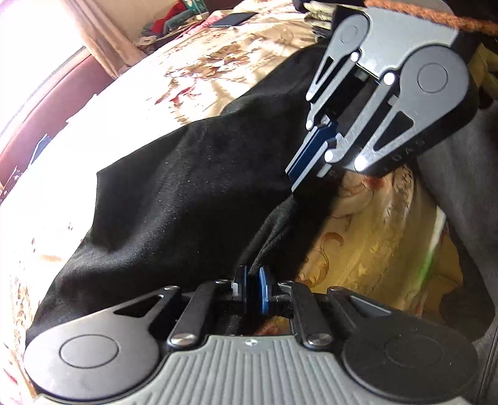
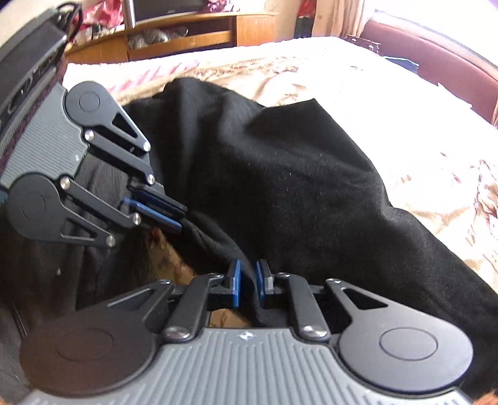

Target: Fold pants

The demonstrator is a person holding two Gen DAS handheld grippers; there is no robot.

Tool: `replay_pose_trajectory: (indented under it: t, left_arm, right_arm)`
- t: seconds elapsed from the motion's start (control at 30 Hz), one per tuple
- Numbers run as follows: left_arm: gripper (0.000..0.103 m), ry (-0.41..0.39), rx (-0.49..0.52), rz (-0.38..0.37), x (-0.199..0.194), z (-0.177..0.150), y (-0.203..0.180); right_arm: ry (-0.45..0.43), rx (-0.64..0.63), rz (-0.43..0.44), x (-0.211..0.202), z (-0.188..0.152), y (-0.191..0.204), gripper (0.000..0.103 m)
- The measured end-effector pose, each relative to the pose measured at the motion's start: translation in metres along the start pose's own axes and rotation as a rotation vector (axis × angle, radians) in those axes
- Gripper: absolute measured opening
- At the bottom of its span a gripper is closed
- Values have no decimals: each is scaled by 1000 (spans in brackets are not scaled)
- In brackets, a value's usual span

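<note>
Black pants (image 1: 186, 187) lie bunched on a floral beige bedspread (image 1: 218, 62). At the bottom of the left wrist view, my left gripper (image 1: 252, 282) is shut on a fold of the pants' near edge. My right gripper (image 1: 294, 183) comes in from the upper right, its blue pads pinching the same edge further along. In the right wrist view the pants (image 2: 295, 187) spread away over the bedspread (image 2: 404, 109). There the right gripper (image 2: 248, 275) has black cloth pressed between its pads. The left gripper (image 2: 180, 218) at the left grips the cloth edge. The two grippers are close together.
A dark red bed frame (image 2: 451, 53) curves round the far side. A wooden shelf unit (image 2: 186, 34) stands beyond the bed. A flat dark object (image 1: 232, 19) lies on the bedspread far off. Grey clothing of the person (image 1: 460, 187) fills the right edge.
</note>
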State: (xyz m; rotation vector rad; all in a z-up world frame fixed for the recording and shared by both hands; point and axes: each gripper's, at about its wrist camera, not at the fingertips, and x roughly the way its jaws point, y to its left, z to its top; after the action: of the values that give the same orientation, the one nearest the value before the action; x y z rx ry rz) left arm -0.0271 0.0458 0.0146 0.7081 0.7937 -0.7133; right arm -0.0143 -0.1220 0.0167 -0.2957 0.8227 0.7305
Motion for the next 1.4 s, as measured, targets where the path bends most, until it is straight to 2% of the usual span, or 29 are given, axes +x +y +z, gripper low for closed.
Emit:
replay_pose_trajectory:
  t: [0.03, 0.13, 0.2, 0.27, 0.33, 0.43, 0.5, 0.53, 0.63, 0.7, 0.8, 0.87, 0.97, 1.07, 1.3, 1.33, 1.37, 1.4]
  left_arm:
    - [27, 20, -18, -10, 4, -1, 3]
    - [27, 151, 13, -21, 24, -11, -1]
    - [27, 146, 48, -14, 19, -13, -7]
    - [27, 115, 34, -35, 6, -7, -6]
    - [28, 67, 9, -37, -5, 2, -4]
    - [28, -37, -41, -49, -12, 24, -3]
    - [29, -110, -74, -80, -2, 45, -6]
    - [29, -130, -70, -93, 6, 55, -11]
    - [29, -170, -15, -140, 30, 91, -37]
    - [29, -186, 23, -181, 43, 115, -53]
    - [30, -190, 71, -225, 55, 135, -73]
    - [30, -184, 116, -218, 61, 145, -83]
    - [31, -174, 162, -203, 66, 156, -89]
    - [31, -160, 142, -212, 68, 157, -86]
    - [32, -148, 147, -204, 73, 161, -90]
    - [32, -149, 148, -202, 73, 161, -90]
    - [32, -149, 149, -201, 74, 161, -91]
    - [32, -150, 150, -200, 74, 161, -91]
  right_arm:
    - [-12, 42, 12, 2, 0, -3, 26]
    - [102, 110, 11, 24, -10, -11, 28]
    - [90, 140, 25, 20, -13, -12, 28]
    - [49, 188, 20, 4, -13, -17, 28]
    - [-16, 309, -17, -21, -22, -34, 28]
    - [-106, 544, -149, -61, -53, -71, 28]
    - [-162, 708, -285, -87, -86, -100, 30]
    - [-182, 791, -351, -99, -104, -113, 34]
    - [-284, 1071, -523, -139, -169, -151, 35]
    - [-372, 1198, -578, -156, -202, -167, 36]
    - [-544, 1299, -597, -173, -240, -187, 43]
    - [-605, 1326, -574, -173, -250, -201, 43]
    - [-610, 1300, -610, -167, -244, -204, 43]
    - [-595, 1208, -707, -177, -234, -191, 40]
    - [-634, 1135, -721, -188, -219, -193, 37]
    - [-627, 1131, -730, -188, -217, -195, 19]
    - [-620, 1131, -732, -187, -217, -195, 6]
    - [-609, 1134, -734, -187, -215, -198, 4]
